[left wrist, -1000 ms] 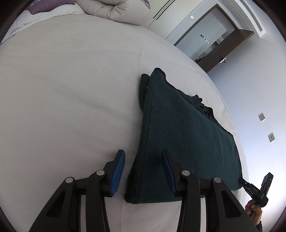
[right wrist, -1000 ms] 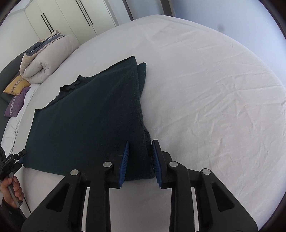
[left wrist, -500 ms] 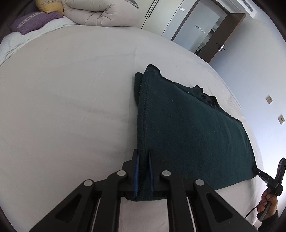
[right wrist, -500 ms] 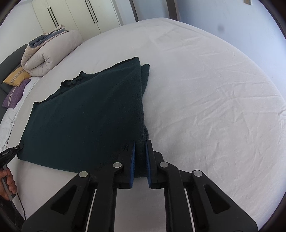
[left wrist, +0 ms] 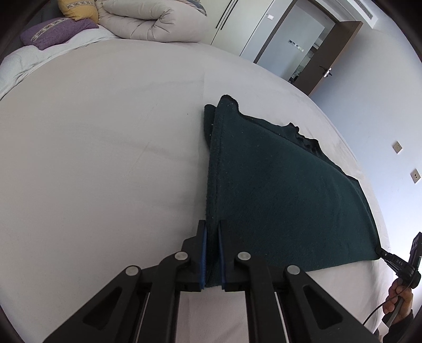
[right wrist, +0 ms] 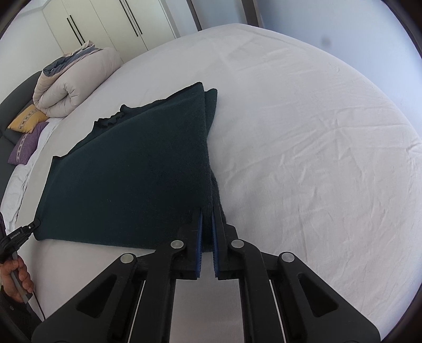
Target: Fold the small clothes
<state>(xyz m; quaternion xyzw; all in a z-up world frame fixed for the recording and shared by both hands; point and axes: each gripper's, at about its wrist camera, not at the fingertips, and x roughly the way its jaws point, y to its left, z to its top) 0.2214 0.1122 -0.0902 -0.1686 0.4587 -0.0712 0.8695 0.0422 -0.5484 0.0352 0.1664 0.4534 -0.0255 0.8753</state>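
A dark green knitted garment (left wrist: 277,190) lies part-folded on the white bed sheet (left wrist: 105,158), its near edge lifted. My left gripper (left wrist: 212,232) is shut on the garment's near left corner. My right gripper (right wrist: 207,219) is shut on the near right corner of the same garment (right wrist: 137,168). The right gripper also shows at the garment's far corner in the left wrist view (left wrist: 395,261). The left gripper shows the same way in the right wrist view (right wrist: 23,229). The garment hangs taut between the two grippers.
A rolled beige duvet (left wrist: 155,21) with a yellow cushion (left wrist: 76,8) and a purple cushion (left wrist: 55,34) lies at the head of the bed. White wardrobes (right wrist: 105,23) and an open door (left wrist: 329,52) stand beyond. Wrinkled sheet (right wrist: 316,145) spreads right of the garment.
Both grippers closed on the garment's near corners a second ago. Since then they have lifted the near edge a little, and more of the headboard end has come into view.
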